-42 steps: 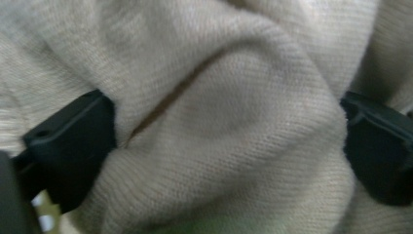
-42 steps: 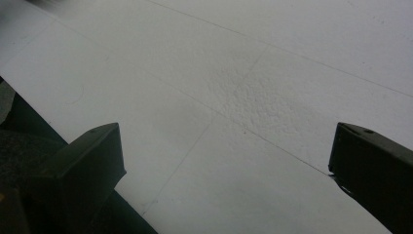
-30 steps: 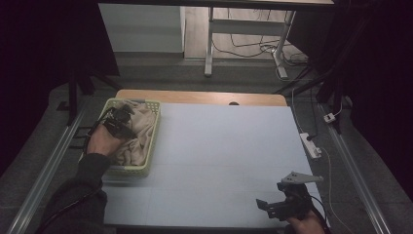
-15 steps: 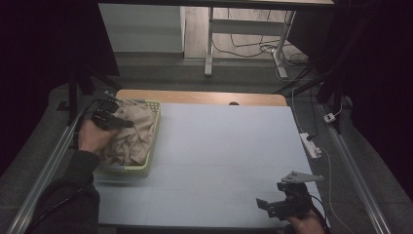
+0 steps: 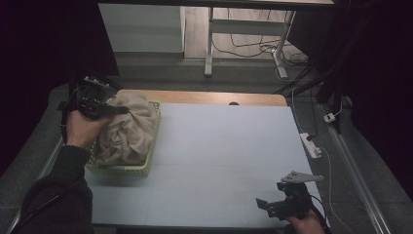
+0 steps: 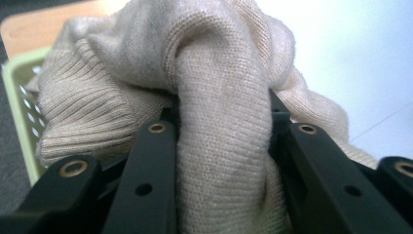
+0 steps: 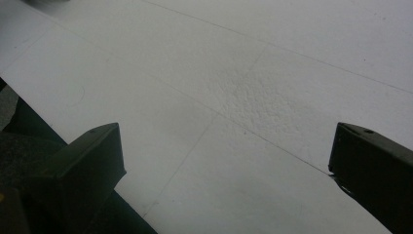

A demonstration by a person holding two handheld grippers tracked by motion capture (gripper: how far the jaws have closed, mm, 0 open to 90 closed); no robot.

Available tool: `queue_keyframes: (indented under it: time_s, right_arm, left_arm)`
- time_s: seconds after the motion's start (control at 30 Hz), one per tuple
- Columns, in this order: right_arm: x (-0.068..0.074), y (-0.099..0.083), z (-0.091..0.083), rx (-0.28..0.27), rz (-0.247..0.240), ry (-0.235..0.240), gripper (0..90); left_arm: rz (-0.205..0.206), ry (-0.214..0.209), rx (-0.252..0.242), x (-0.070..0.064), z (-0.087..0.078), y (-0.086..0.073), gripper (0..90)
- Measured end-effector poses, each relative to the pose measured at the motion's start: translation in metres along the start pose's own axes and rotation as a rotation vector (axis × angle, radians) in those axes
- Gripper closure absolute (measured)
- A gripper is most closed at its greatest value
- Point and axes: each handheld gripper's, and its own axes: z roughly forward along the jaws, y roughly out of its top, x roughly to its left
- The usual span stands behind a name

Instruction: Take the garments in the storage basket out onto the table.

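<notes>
One beige knitted sweater [image 5: 127, 129] and one pale green basket [image 5: 124, 168] are seen on the counter [image 5: 224, 146], together with two grippers. The basket stands at the counter's left edge, and the sweater is bunched inside it, its upper part raised above the rim at the far end. The left gripper [image 5: 108, 110] is held over the far left corner of the basket, gripped by the left hand [image 5: 80, 127] with the dark-sleeved forearm coming up along the counter's left side. Its fingers [image 6: 151, 170] are clenched on a thick fold of the sweater [image 6: 221, 126]; in the left gripper view the knit is squeezed between the two black fingers and bulges above them, with the basket's [image 6: 17, 112] green wall seen behind at the left.

The right gripper [image 5: 287, 202] is held low at the near right corner of the counter, close to the front edge, with the grey plate on top. Its fingers [image 7: 87, 161] are spread wide with nothing between them, and bare counter [image 7: 253, 97] lies beneath.

The middle and right of the counter are open, a broad bare stretch lying between the basket and the right gripper. A strip of wood borders the far edge.
</notes>
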Motion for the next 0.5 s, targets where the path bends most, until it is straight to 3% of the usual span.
queue_keyframes:
  time_s: [0.5]
  right_arm:
    - [0.0, 0.0, 0.0, -0.001, 0.0, -0.001, 0.0]
  left_arm:
    - [0.063, -0.045, -0.112, -0.026, -0.044, 0.034, 68.0]
